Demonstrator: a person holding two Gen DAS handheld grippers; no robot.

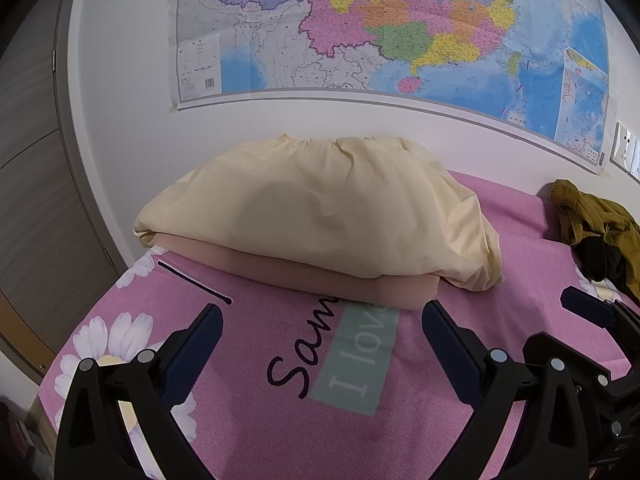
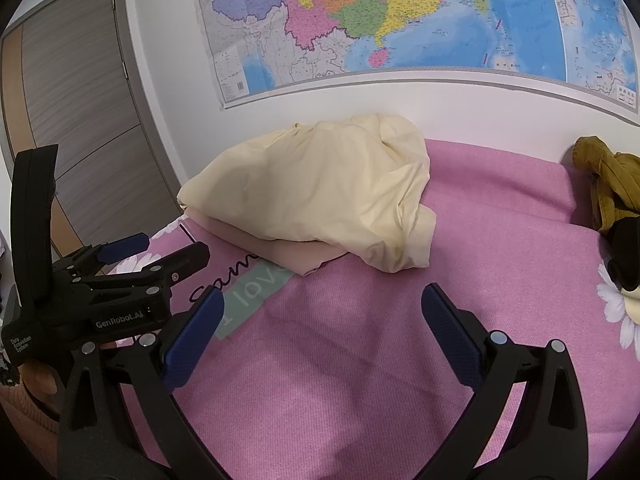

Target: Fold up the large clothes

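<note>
Both the left gripper [image 1: 322,322] and right gripper [image 2: 322,308] stood wide apart, empty. The folded cream garment [image 1: 320,208] lay stacked on a pink one [image 1: 320,276] beyond. Recommended next: approach the mustard garment [image 2: 612,184], gripping separate edges.

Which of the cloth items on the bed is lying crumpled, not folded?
The mustard-brown garment at the far right by the wall is crumpled. The cream cloth and the pink cloth under it form a folded stack.
</note>
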